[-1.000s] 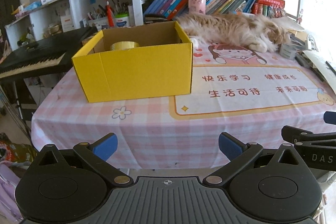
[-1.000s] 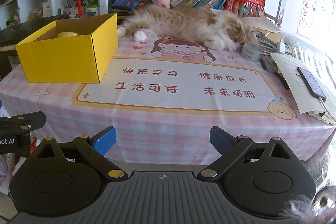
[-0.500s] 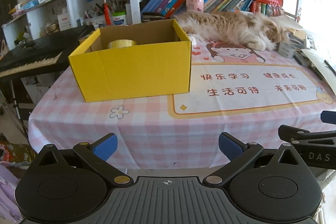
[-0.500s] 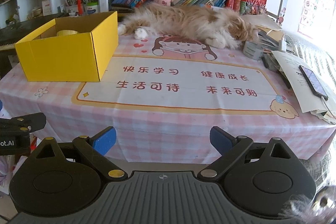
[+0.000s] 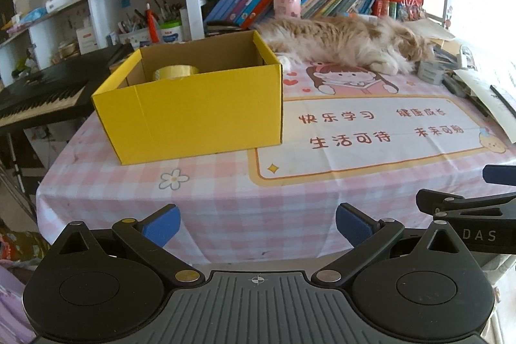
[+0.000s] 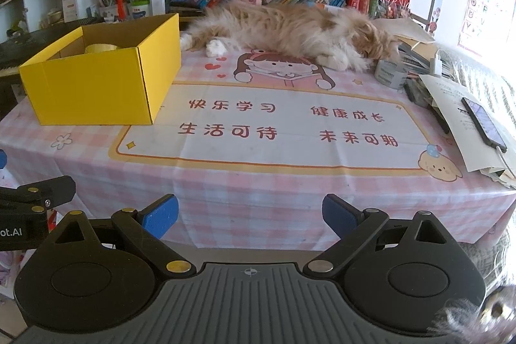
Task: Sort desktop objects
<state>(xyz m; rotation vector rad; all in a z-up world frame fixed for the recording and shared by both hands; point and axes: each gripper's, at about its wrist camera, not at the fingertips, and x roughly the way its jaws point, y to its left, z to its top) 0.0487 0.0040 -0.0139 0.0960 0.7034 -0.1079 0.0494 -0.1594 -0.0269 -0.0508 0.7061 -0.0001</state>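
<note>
Right wrist view showed both my grippers, left and right, with fingers spread and empty, short of the desk. One glossy tape roll already lay in the stiff yellow cardboard box. A squat grey tape roll, a flat phone and papers looked still unsorted beside the fluffy cat.

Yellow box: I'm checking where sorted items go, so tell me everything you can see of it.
The yellow box looks like corrugated cardboard, yellow outside and plain brown inside. It is rectangular, open-topped and upright on the pink checked tablecloth at the table's left end. A yellowish tape roll lies inside. The sleeping cat lies close behind its far right corner; contact unclear.
</note>
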